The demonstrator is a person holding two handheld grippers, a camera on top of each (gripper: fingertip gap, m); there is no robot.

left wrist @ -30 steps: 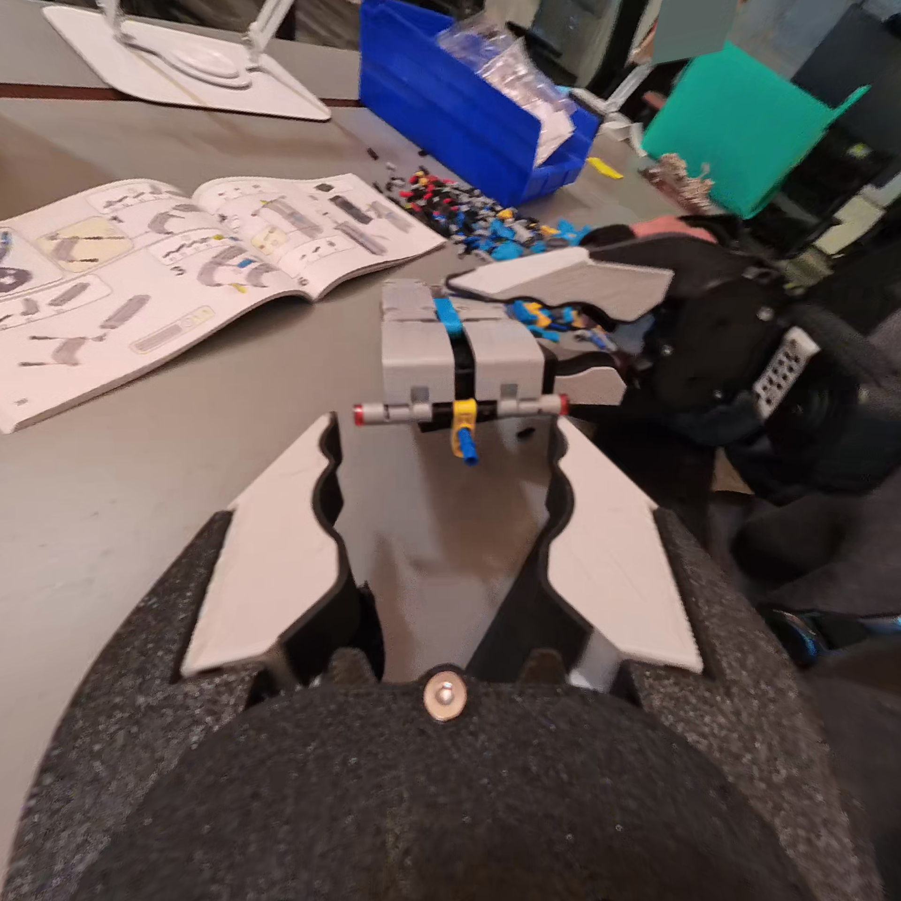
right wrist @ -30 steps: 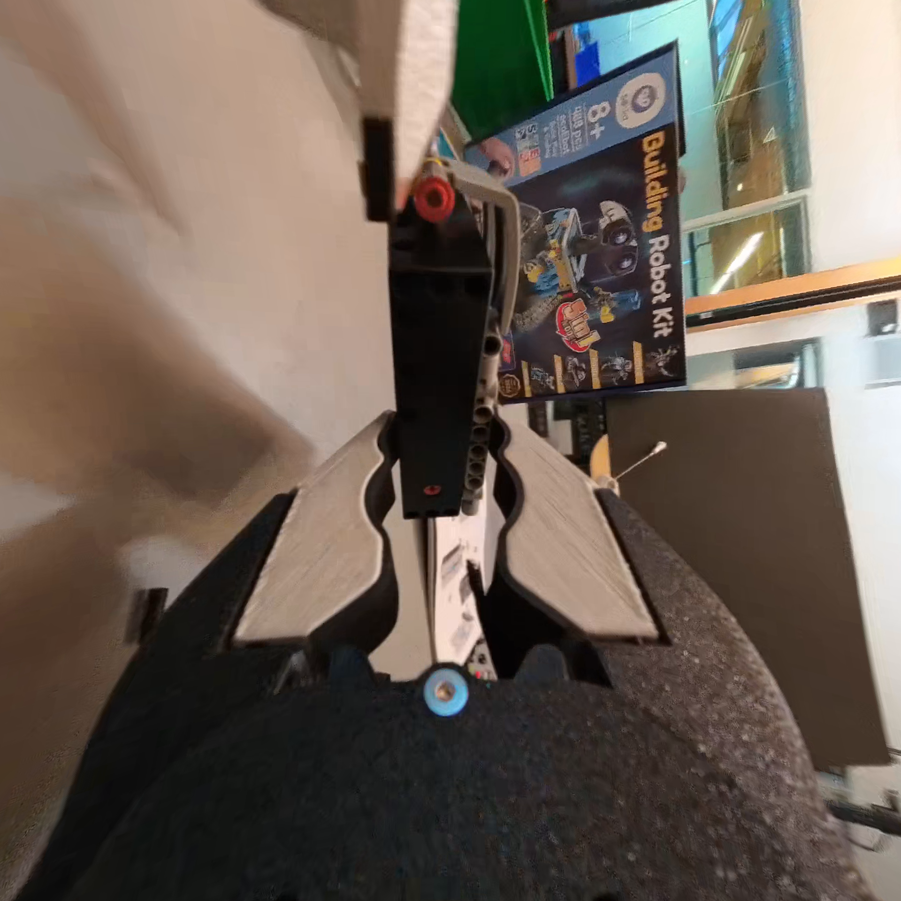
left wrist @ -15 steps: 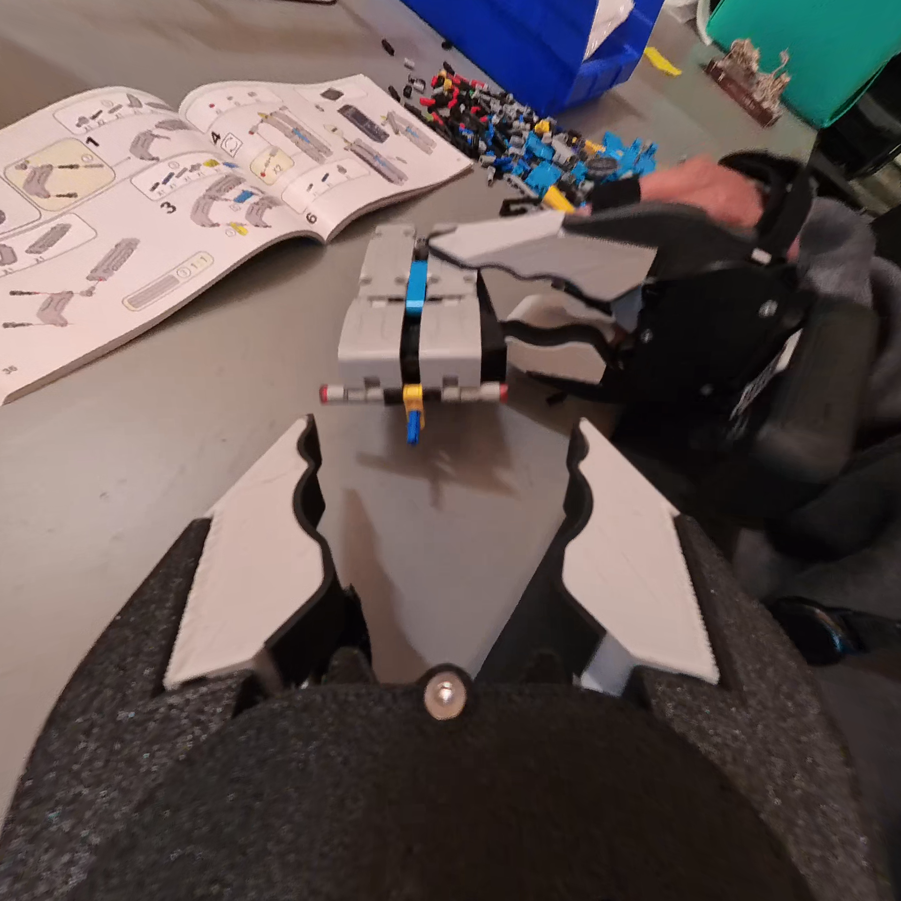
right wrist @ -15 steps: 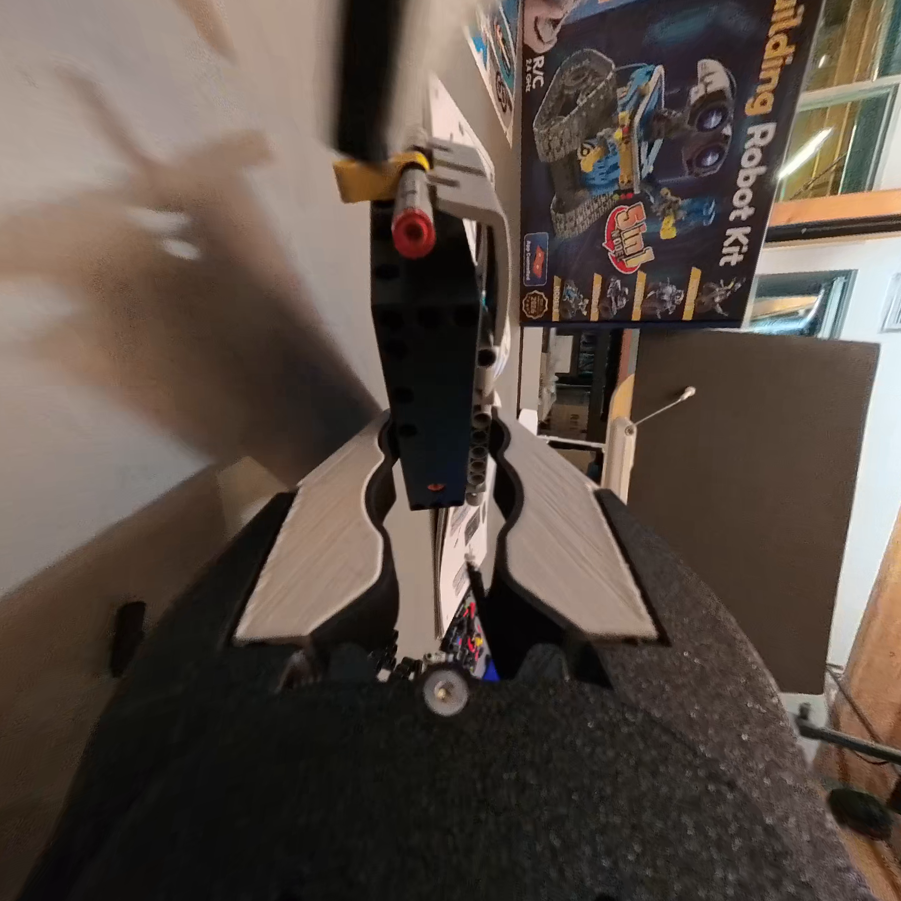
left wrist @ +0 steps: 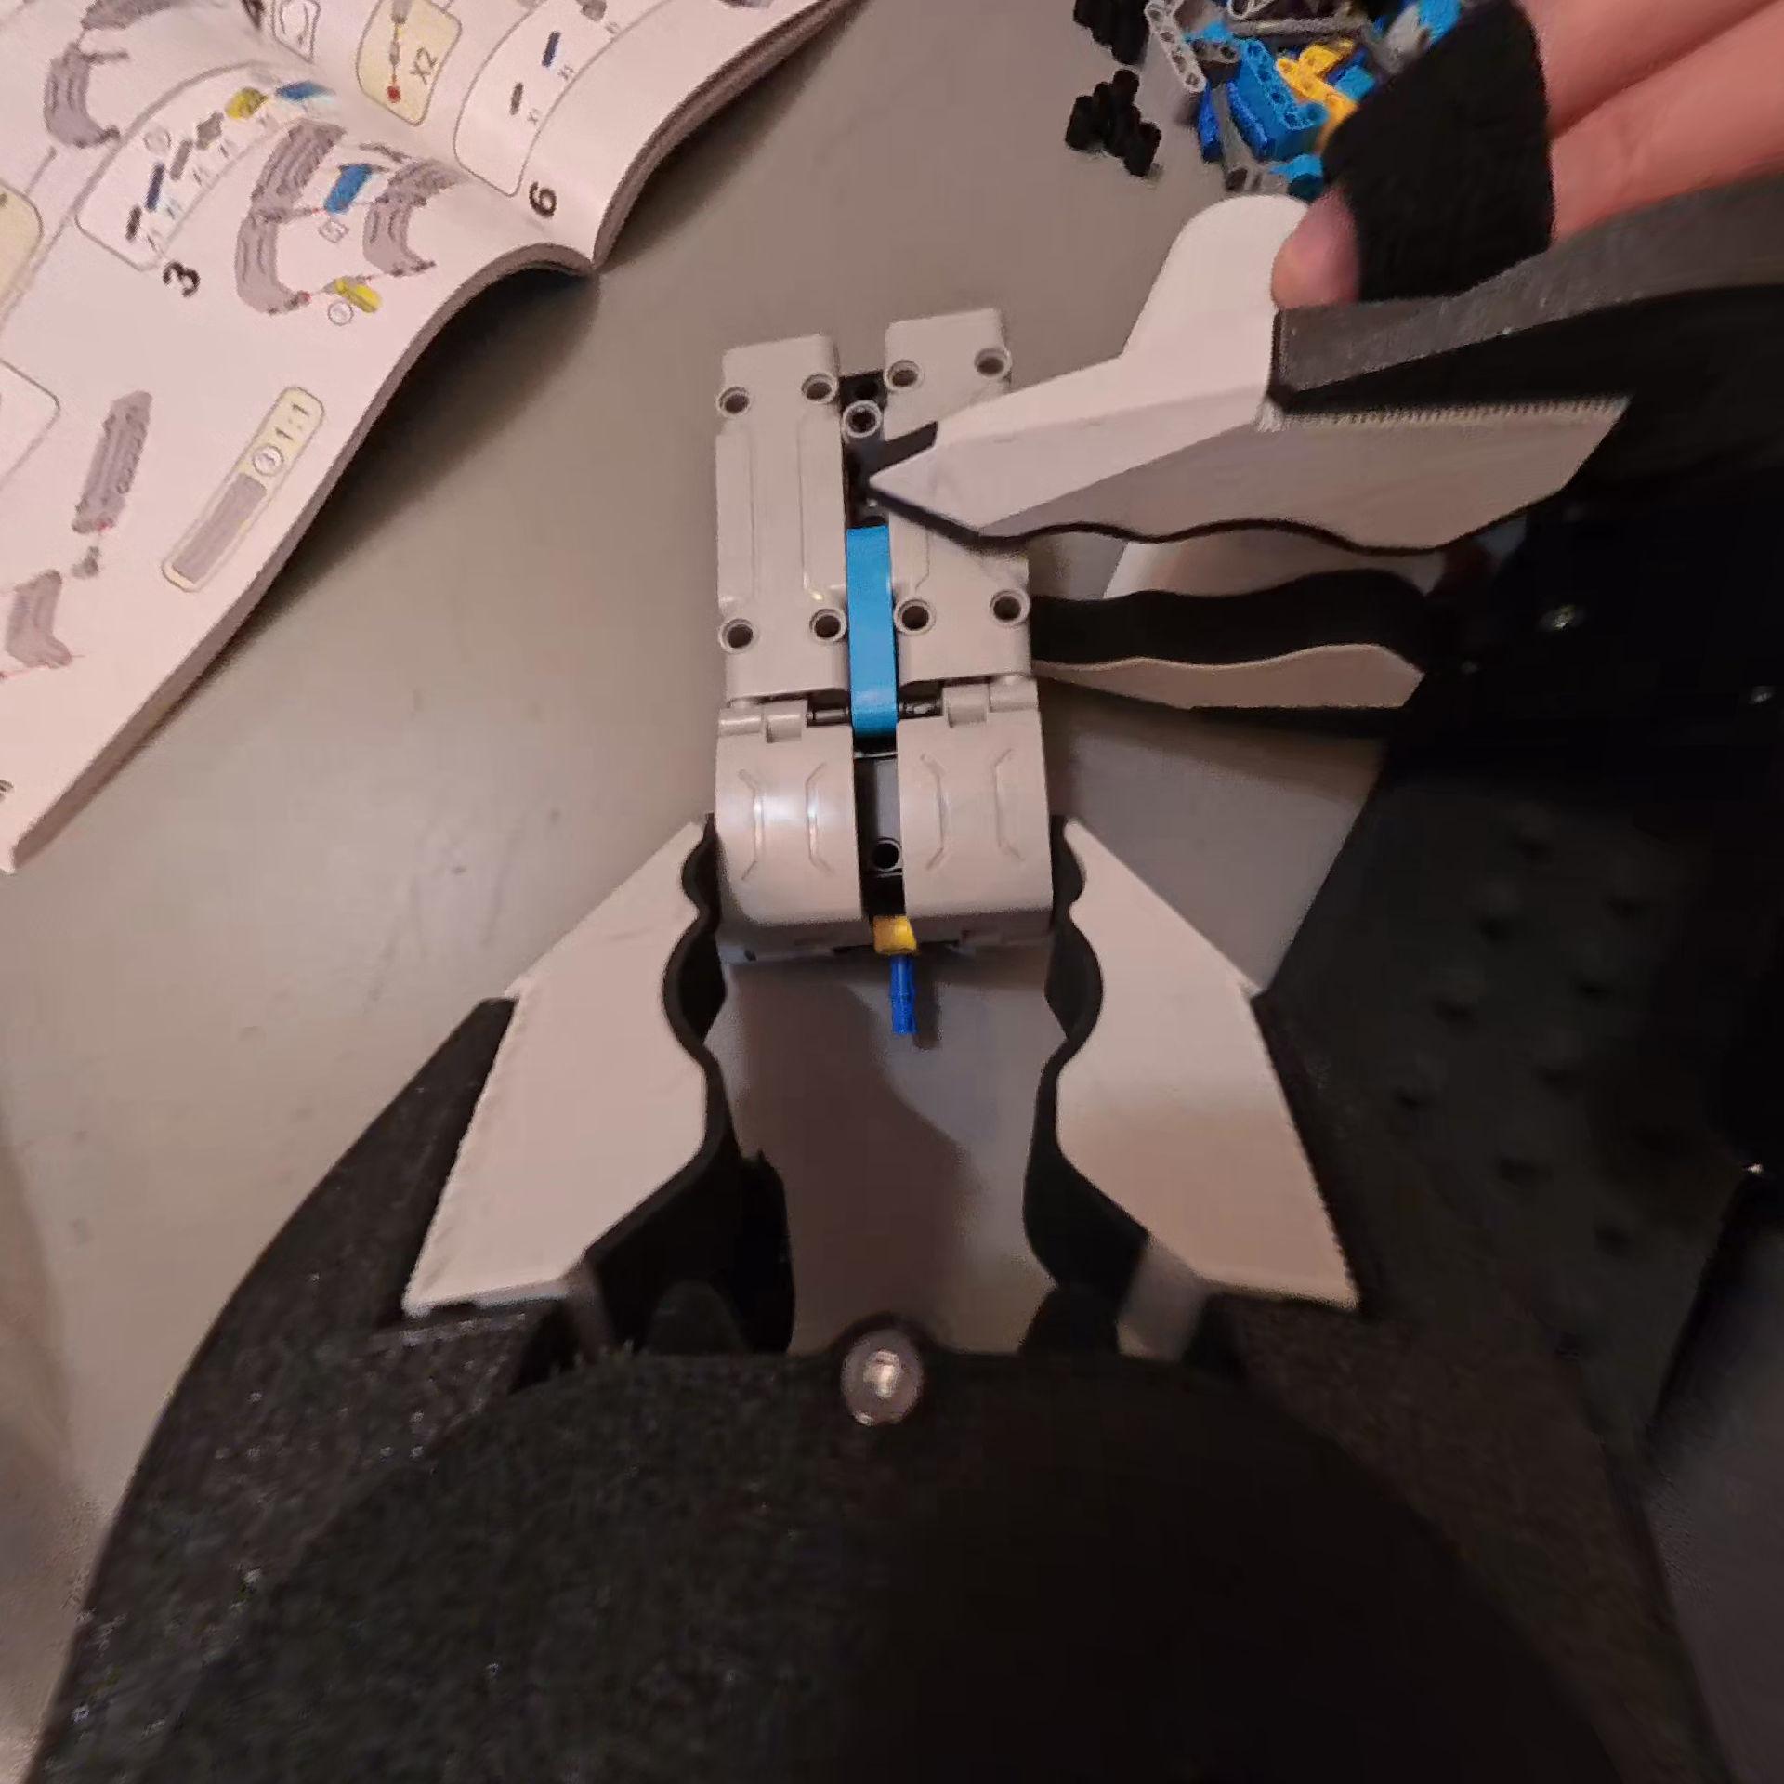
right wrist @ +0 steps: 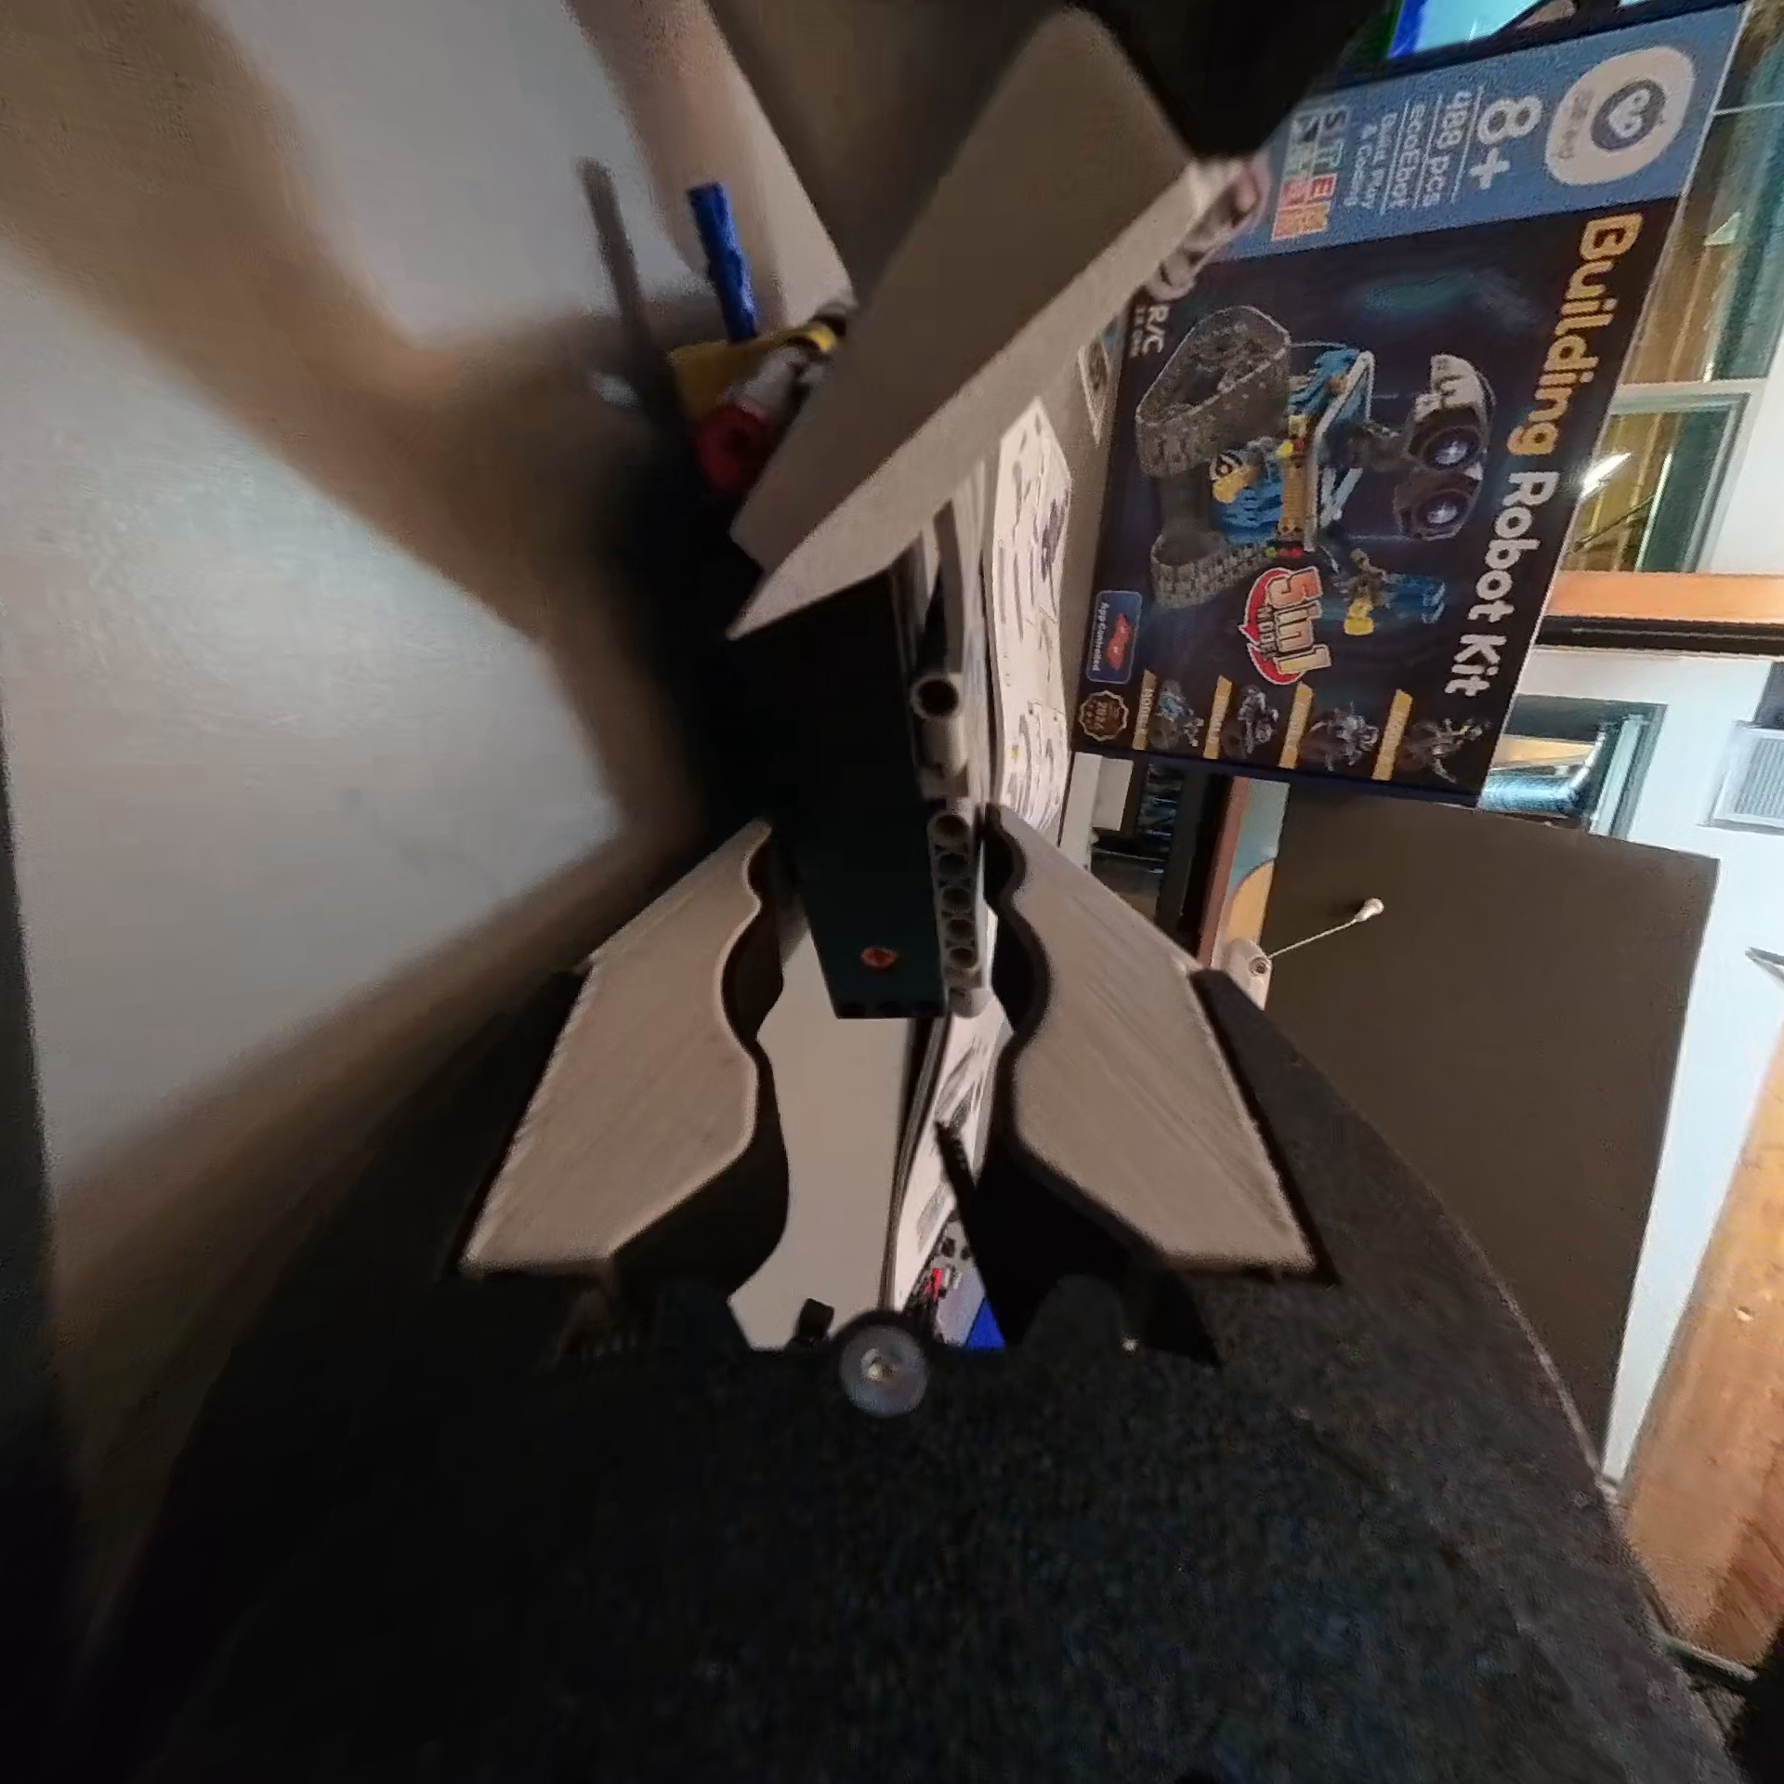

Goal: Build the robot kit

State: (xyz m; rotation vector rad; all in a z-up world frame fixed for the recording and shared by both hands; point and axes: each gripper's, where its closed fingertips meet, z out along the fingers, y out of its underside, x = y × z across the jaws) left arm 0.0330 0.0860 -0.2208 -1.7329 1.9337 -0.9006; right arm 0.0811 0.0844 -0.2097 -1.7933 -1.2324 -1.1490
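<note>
A grey brick assembly (left wrist: 782, 599) with a blue beam down its middle and a yellow and blue pin (left wrist: 903, 994) at its near end is held just above the table. My left gripper (left wrist: 883, 869) has closed in on its near end, and both fingertips press its sides. My right gripper (left wrist: 965, 560) reaches in from the right and is shut on the far part, one finger over it and one under. In the right wrist view my right gripper (right wrist: 878, 869) clamps the assembly's black and grey edge (right wrist: 869, 898). A left finger (right wrist: 965, 338) lies across the far end.
An open instruction booklet (left wrist: 290, 241) lies on the grey table (left wrist: 386, 869) at the left. A pile of small loose pieces (left wrist: 1255, 77) sits at the back right, beside a gloved hand (left wrist: 1545, 145). The kit box (right wrist: 1400, 434) stands behind.
My left gripper has moved forward to the assembly and narrowed from wide open until its tips touch both sides. The right gripper has kept its hold.
</note>
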